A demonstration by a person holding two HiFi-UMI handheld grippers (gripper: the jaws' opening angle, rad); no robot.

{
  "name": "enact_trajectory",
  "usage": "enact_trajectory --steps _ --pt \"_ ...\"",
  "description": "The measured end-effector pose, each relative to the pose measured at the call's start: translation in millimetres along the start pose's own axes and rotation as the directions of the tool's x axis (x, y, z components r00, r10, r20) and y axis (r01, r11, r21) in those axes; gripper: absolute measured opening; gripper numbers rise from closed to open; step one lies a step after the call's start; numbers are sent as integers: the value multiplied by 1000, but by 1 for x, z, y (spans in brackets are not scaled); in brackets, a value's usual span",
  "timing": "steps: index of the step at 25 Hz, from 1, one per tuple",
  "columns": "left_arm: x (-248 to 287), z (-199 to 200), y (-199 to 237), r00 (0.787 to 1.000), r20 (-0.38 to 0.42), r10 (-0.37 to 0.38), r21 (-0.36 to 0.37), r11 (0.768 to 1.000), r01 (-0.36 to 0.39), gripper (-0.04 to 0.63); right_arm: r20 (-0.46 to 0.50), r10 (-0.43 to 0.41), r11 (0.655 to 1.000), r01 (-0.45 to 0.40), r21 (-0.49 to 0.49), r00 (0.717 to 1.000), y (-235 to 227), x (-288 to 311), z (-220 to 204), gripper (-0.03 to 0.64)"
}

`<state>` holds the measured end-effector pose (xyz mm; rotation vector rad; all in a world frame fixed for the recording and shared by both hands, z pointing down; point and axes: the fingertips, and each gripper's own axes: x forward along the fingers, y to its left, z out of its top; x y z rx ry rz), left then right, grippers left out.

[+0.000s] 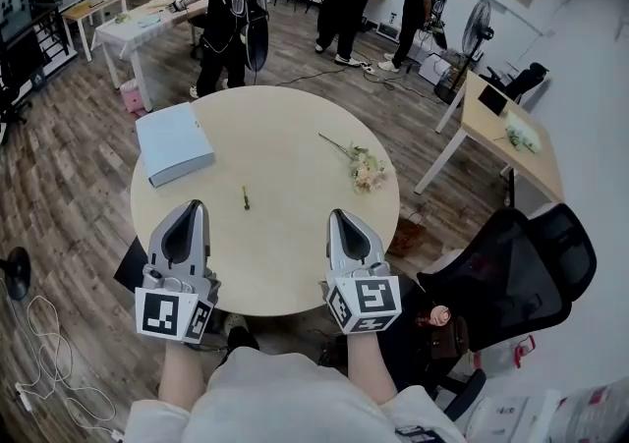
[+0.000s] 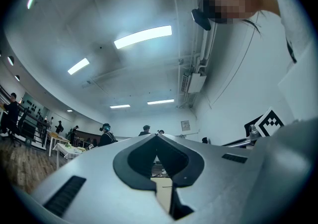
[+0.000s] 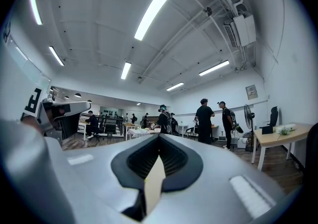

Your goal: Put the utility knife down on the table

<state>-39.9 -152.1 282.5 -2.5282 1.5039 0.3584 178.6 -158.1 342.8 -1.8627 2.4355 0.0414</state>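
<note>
A small thin utility knife (image 1: 245, 197) with a yellow-green body lies by itself on the round beige table (image 1: 295, 151), near the middle. Both grippers rest at the table's near edge, pointing away from me. My left gripper (image 1: 193, 206) is shut and holds nothing; it sits to the left of the knife and a little nearer to me. My right gripper (image 1: 337, 216) is also shut and empty, to the knife's right. In the left gripper view the left gripper (image 2: 157, 135) has its jaws meeting at the tip. The right gripper (image 3: 159, 135) looks the same in its own view.
A pale blue flat box (image 1: 173, 142) lies on the table's left side. A sprig of flowers (image 1: 366, 169) lies at the right. A black office chair (image 1: 521, 269) stands close at the right, a wooden desk (image 1: 511, 137) beyond it. Several people stand at the back.
</note>
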Motion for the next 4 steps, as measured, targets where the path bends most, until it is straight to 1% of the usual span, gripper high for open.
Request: enact_trajectory --steps 4 --pt "-2 0 -1 1000 -2 -3 -3 1000 3 8 3 3 1000 -3 0 1000 2 -1 2 11"
